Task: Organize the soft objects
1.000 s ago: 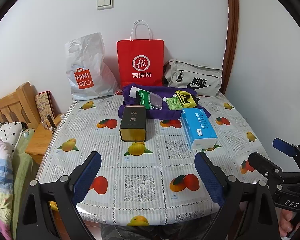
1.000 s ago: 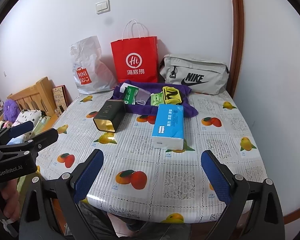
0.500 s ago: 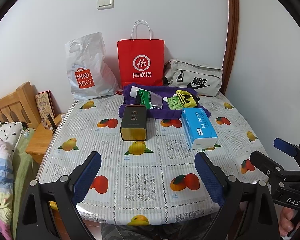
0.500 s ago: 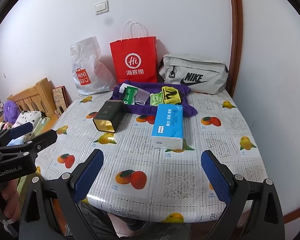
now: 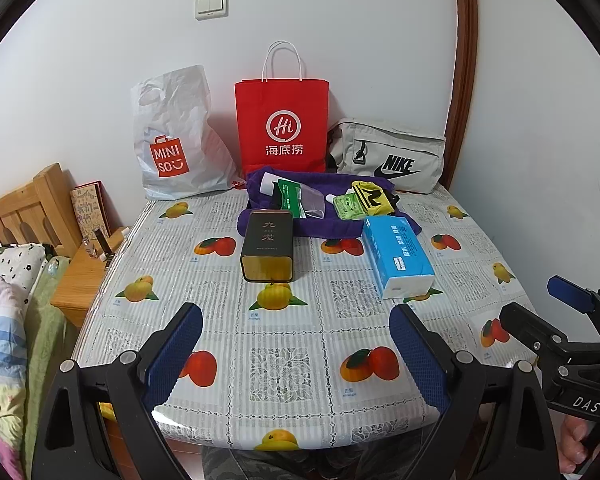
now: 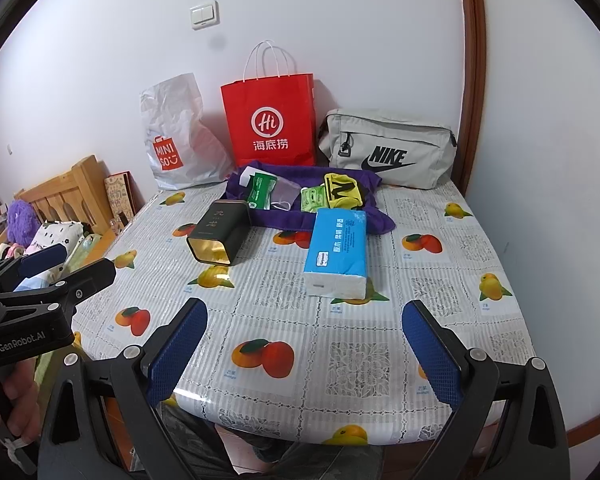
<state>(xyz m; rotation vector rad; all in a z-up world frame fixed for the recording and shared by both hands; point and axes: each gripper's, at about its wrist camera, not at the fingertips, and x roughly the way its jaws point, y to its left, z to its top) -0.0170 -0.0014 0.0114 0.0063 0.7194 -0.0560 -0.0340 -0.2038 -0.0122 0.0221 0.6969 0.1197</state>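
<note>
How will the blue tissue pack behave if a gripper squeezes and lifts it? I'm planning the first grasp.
The blue tissue pack looks plastic-wrapped, so it may be a little slippery. Its soft, rounded white end suggests it would give under the fingers rather than stay stiff. It lies flat on the table, so it is unlikely to roll or tip.

NIKE pouch (MINISO bag)

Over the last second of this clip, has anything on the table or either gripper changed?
Nothing visibly changed. The left gripper and right gripper hover open and empty over the near table edge; the blue tissue pack, dark tin box and purple cloth lie where they were.
</note>
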